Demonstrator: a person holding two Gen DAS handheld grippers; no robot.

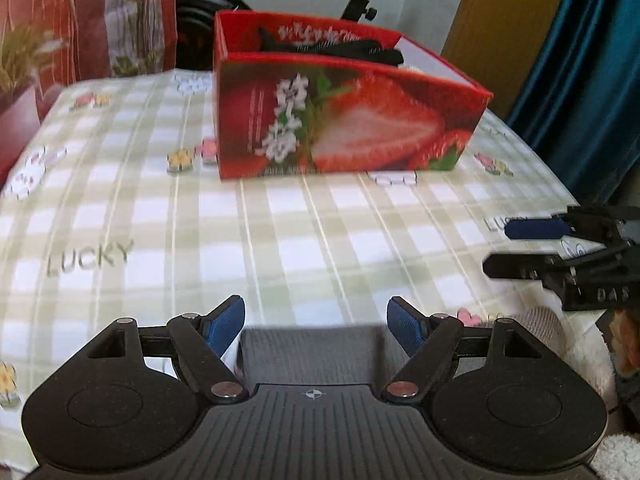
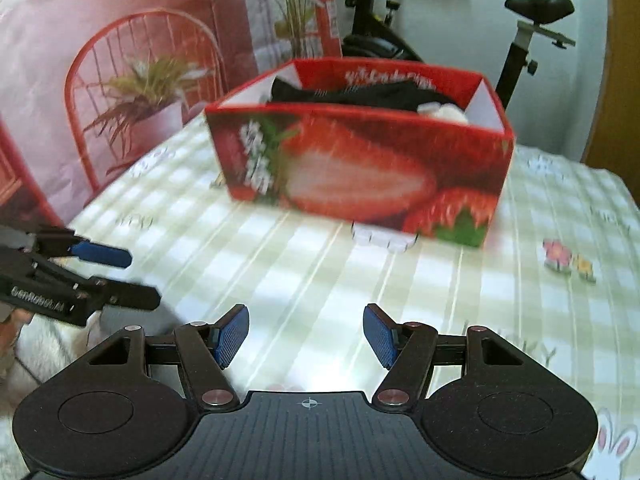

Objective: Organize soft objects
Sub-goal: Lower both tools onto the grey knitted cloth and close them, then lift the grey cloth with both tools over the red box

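Jaws of left gripper [image 1: 315, 322] and right gripper [image 2: 306, 334] are spread, empty; soft grey item [image 1: 540, 326], lower right, should be pinched centrally before transfer to strawberry box [image 1: 344, 120].

Red strawberry-print box [image 1: 344, 120], open-topped, stands upright on the checked tablecloth [image 1: 280, 240]. Inside it lie black soft items [image 2: 360, 92], heaped along the far side, and a white soft item [image 2: 444, 112] at the right end.
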